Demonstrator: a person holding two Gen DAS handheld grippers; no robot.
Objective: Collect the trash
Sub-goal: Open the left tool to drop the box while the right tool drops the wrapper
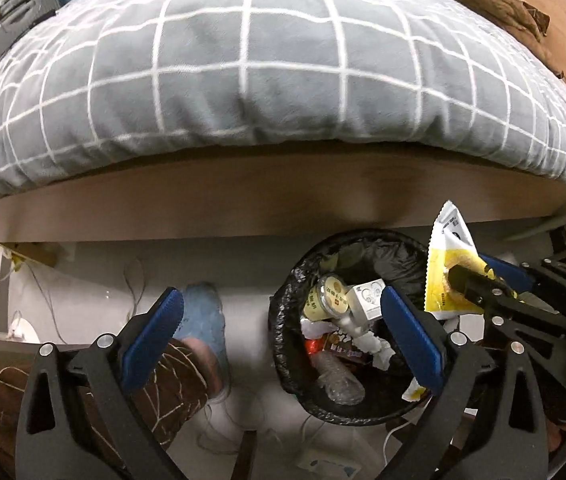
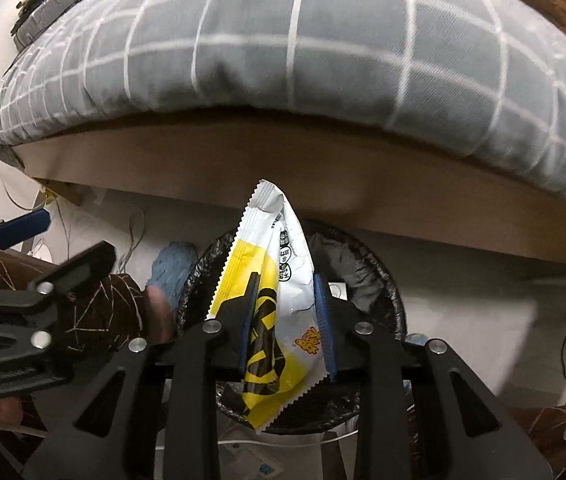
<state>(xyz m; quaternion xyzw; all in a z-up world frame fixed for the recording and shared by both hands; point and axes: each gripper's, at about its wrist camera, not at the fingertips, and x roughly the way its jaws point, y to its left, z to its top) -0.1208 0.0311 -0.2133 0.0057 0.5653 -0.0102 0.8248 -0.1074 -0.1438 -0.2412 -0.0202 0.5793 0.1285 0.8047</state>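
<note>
The right gripper (image 2: 287, 320) is clenched on a yellow and white snack wrapper (image 2: 279, 300) at the centre of the right wrist frame, holding it upright over the black-lined trash bin (image 2: 383, 292). In the left wrist frame the wrapper (image 1: 449, 264) sits at the right, above the bin's (image 1: 283, 320) rim. The left gripper (image 1: 283, 324) is released, its 2 blue pads spread wide with nothing between them. A grey checked duvet (image 1: 243, 80) on the bed fills the upper frame.
</note>
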